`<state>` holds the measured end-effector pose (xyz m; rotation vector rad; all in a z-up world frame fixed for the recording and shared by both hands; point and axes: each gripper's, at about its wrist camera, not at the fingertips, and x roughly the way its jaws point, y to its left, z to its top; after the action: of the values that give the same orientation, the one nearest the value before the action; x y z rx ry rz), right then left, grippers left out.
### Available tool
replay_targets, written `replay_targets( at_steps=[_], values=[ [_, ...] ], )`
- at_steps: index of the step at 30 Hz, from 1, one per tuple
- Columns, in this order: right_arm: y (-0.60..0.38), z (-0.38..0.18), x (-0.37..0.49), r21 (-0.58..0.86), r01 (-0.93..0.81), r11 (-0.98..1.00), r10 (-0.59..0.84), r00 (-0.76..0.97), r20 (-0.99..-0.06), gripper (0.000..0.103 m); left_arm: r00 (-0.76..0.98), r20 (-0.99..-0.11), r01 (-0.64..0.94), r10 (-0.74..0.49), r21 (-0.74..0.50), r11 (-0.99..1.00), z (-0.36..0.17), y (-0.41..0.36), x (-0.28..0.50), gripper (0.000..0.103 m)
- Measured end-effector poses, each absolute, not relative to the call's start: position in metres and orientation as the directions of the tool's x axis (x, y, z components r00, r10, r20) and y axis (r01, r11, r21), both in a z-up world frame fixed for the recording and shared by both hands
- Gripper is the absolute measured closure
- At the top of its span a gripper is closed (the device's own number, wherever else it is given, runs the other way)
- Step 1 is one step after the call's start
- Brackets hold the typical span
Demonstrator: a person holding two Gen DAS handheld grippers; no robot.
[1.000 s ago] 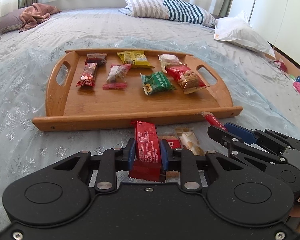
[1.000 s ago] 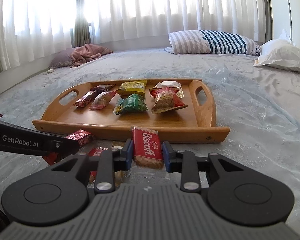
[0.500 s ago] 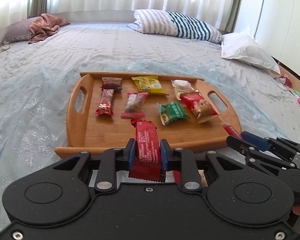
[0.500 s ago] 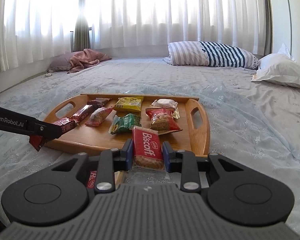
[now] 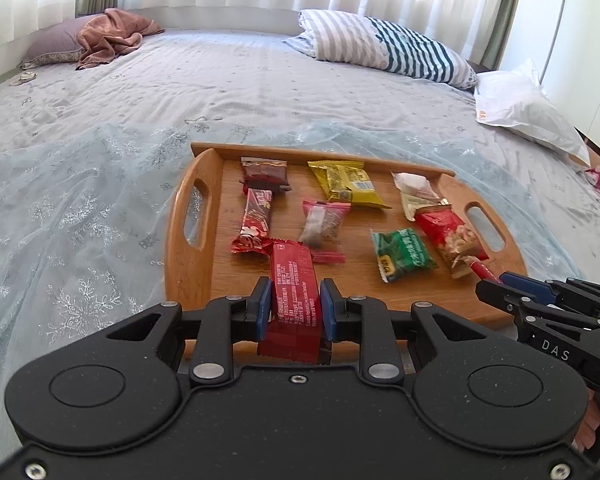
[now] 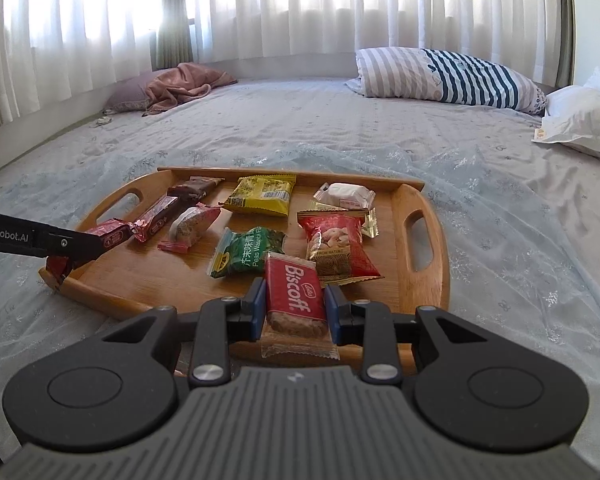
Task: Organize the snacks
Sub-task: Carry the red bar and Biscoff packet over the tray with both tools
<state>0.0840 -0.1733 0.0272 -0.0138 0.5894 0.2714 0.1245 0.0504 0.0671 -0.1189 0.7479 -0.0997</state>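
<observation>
Left gripper [image 5: 294, 308] clamped on a red bar [image 5: 295, 300], held over the tray's [image 5: 188, 264] near left edge. Right gripper [image 6: 295, 310] clamped on a Biscoff pack [image 6: 296, 296], over the tray's near right part, just before the green pack [image 6: 248, 256] and peanut pack [image 6: 336, 248]. Tray sits on the bed [image 5: 80, 184].

Daylight only, coming through the curtains [image 6: 300, 12] at 12 o'clock. Right wrist view: curtains blow out to white from 10 to 1, strong backlight. Left wrist view is more evenly lit, colours truer. Bed [image 5: 228, 80] bright, soft shadows; tray [image 6: 440, 276] throws a faint one toward 6. Heavy fisheye bend plus dark corner vignette in both views. Focus is sharp throughout, no motion blur.
</observation>
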Motion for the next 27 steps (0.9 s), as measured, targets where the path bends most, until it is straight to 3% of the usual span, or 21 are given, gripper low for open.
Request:
replay_targets(
  at_steps=[12, 15, 27],
  values=[
    [-0.169, 0.011, 0.113, 0.077, -0.206, 0.976, 0.212, 0.79, -0.575, 0.067, 0.718, -0.688, 0.018, -0.105, -0.132, 0.991, 0.048, 0.059, 0.155, 0.079],
    [-0.169, 0.009, 0.117, 0.058, -0.187, 0.981, 0.186, 0.796, -0.576, 0.083, 0.721, -0.687, 0.011, -0.09, -0.119, 0.993, 0.044, 0.06, 0.16, 0.079],
    [-0.171, 0.005, 0.126, 0.024, -0.137, 0.99, 0.127, 0.82, -0.558, 0.083, 0.703, -0.706, -0.001, -0.086, -0.122, 0.993, 0.029, 0.061, 0.171, 0.08]
  ],
)
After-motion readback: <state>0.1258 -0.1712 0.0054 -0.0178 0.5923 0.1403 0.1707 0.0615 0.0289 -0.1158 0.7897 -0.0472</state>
